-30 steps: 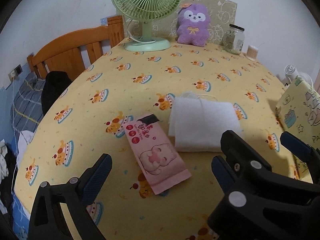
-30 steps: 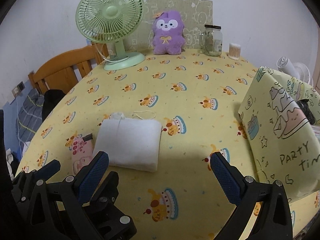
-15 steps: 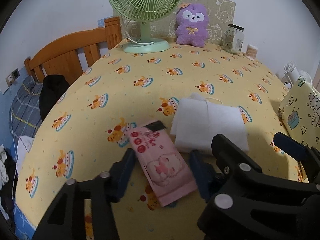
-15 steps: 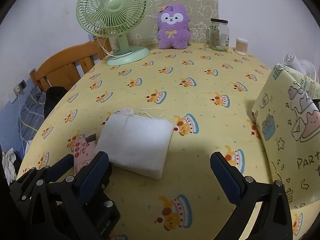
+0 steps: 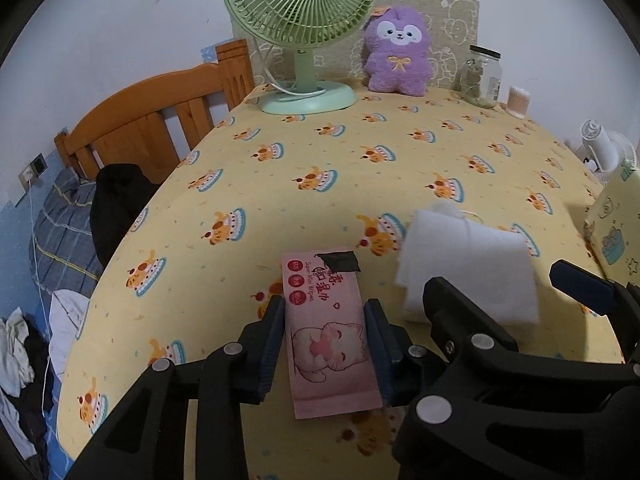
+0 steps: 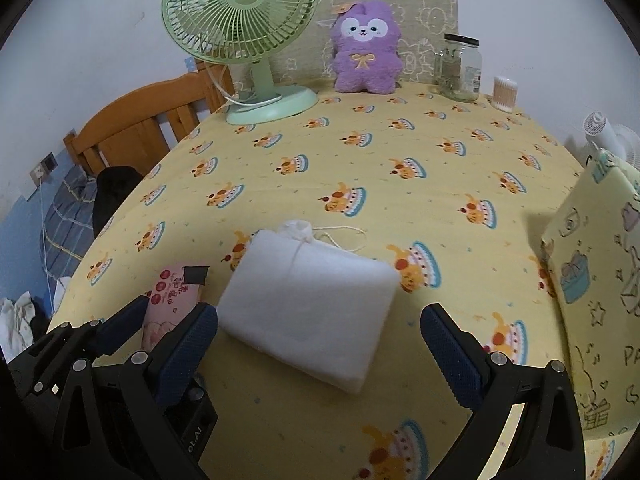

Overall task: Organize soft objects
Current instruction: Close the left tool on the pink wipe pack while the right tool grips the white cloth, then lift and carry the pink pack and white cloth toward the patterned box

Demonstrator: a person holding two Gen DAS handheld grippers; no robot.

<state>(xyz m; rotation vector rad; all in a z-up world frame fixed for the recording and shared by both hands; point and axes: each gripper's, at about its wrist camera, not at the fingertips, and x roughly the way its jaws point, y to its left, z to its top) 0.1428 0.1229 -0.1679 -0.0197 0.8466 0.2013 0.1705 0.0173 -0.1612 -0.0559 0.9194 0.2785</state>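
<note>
A pink pack of wet wipes [image 5: 320, 320] lies flat on the yellow cake-print tablecloth [image 5: 320, 160]. My left gripper [image 5: 326, 332] straddles its near half. Its jaws are closing, with both pads against the pack's long sides. To the right of the pack lies a white soft pouch [image 6: 312, 292] with a drawstring. My right gripper [image 6: 320, 340] stands open over the pouch's near edge, one finger at each side and clear of it. In the right wrist view the pack [image 6: 172, 300] shows at lower left.
A green desk fan [image 5: 304, 12], a purple plush toy [image 5: 398, 52], a glass jar [image 5: 480, 76] and a cotton-swab tub [image 5: 518, 102] line the far edge. A yellow gift bag [image 6: 592, 280] stands at the right. A wooden headboard [image 5: 152, 120] lies beyond the left edge.
The left jaws have swung in from wide open to the sides of the pink pack. Both grippers have moved forward, so the pack and pouch sit closer in view.
</note>
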